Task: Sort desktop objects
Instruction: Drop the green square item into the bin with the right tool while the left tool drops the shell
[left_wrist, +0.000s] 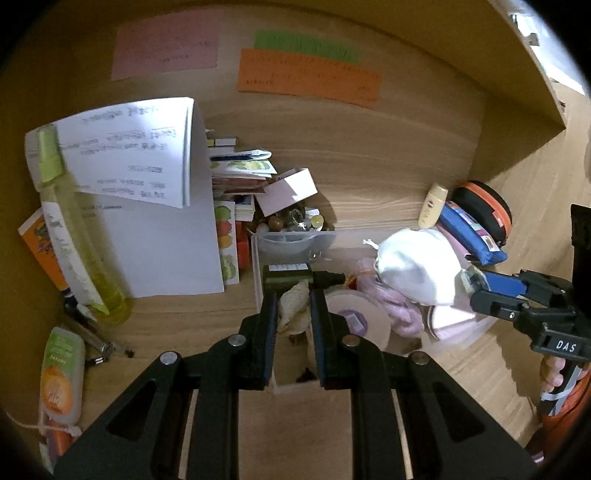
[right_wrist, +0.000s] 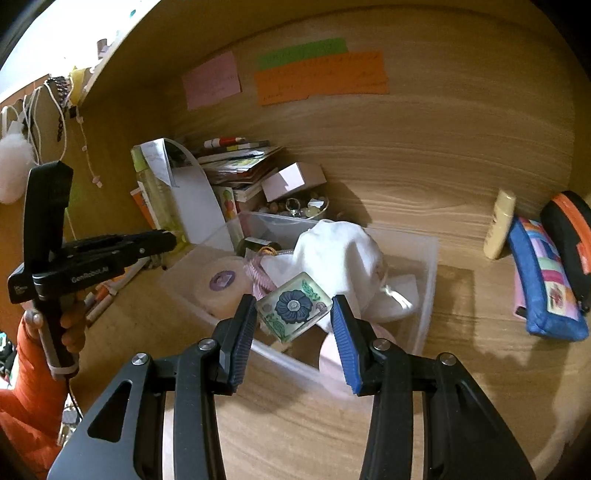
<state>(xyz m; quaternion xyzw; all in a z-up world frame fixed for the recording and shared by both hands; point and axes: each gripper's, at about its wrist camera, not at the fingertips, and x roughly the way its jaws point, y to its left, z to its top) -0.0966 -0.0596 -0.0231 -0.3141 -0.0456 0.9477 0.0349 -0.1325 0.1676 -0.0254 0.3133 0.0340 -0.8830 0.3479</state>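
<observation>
A clear plastic bin (right_wrist: 428, 258) stands on the wooden desk and holds a white cap (right_wrist: 340, 251), a tape roll (right_wrist: 221, 284), a pink cloth and a dark green bottle (left_wrist: 286, 277). My left gripper (left_wrist: 293, 299) is shut on a small cream, shell-like object (left_wrist: 293, 308) over the bin's near left corner. My right gripper (right_wrist: 293, 308) holds a square clear block with a blue flower (right_wrist: 293, 306) between its wide-set pads, over the bin's front. It shows at the right in the left wrist view (left_wrist: 476, 284).
A yellow-green spray bottle (left_wrist: 70, 236), white papers (left_wrist: 155, 206) and stacked booklets (left_wrist: 240, 173) stand at the left. A dish of beads (left_wrist: 291, 221) sits behind the bin. A cream tube (right_wrist: 500, 225), blue pouch (right_wrist: 543, 288) and black-orange case (right_wrist: 569, 236) lie at the right.
</observation>
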